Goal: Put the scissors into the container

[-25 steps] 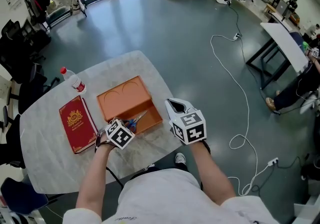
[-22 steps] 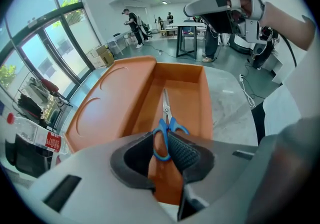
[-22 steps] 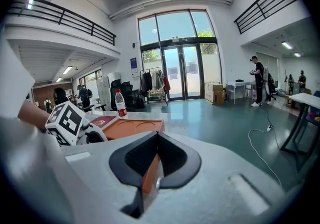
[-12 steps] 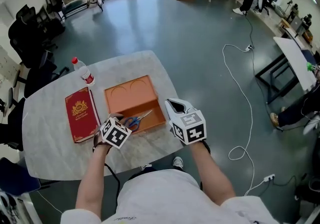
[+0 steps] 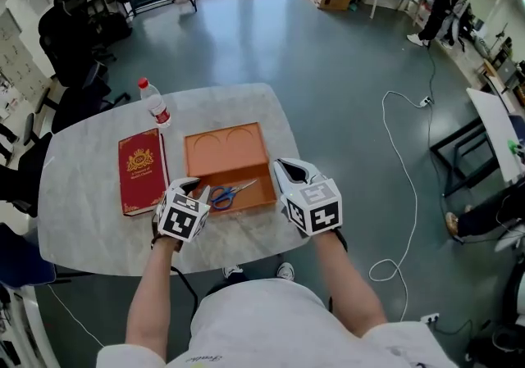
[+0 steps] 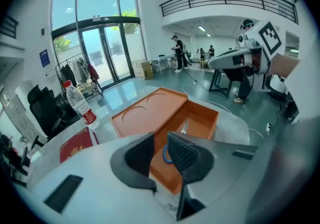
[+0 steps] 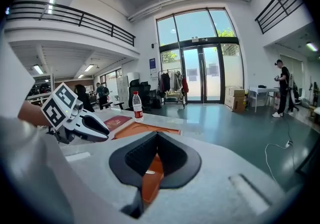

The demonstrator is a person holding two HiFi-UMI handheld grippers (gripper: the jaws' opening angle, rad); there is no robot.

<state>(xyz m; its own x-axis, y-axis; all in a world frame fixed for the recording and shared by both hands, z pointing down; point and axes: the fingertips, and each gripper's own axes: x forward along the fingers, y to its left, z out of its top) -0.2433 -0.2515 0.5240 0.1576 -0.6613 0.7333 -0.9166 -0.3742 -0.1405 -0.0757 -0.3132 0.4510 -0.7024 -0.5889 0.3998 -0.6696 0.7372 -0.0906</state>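
Table (image 5: 98,235), pale and marbled. The person stands at its 6 o'clock edge with a gripper in each hand.

Container (image 5: 264,194): an orange tray near the table's middle. Its open lid (image 5: 227,147) lies flat on the 12 o'clock side, joined to the tray.

Scissors (image 5: 232,193): blue handles, lying flat on the tray floor. The handles are toward 8 o'clock and the blades point toward 2 o'clock. They are wholly inside the tray walls — already in the container.

Left gripper (image 5: 195,188): at the tray's 8 o'clock corner, tips just over the rim beside the scissor handles. Its own view shows the jaws parted by a narrow gap with nothing clamped between them. A blue handle ring shows through that gap, lying beyond the tips. Whether a tip touches the handle cannot be made out.

Right gripper (image 5: 285,168): at the tray's 3 o'clock side, its tip at the tray's right wall. Its own view shows the jaw tips meeting and holding nothing — only the orange of the container shows in the slit behind them.

Red book (image 5: 142,171) with a gold emblem: flat on the table at 9 o'clock of the container, just beside it.

Clear bottle (image 5: 154,103), red cap and red label: upright at 11 o'clock of the container, just beyond the book's far end.
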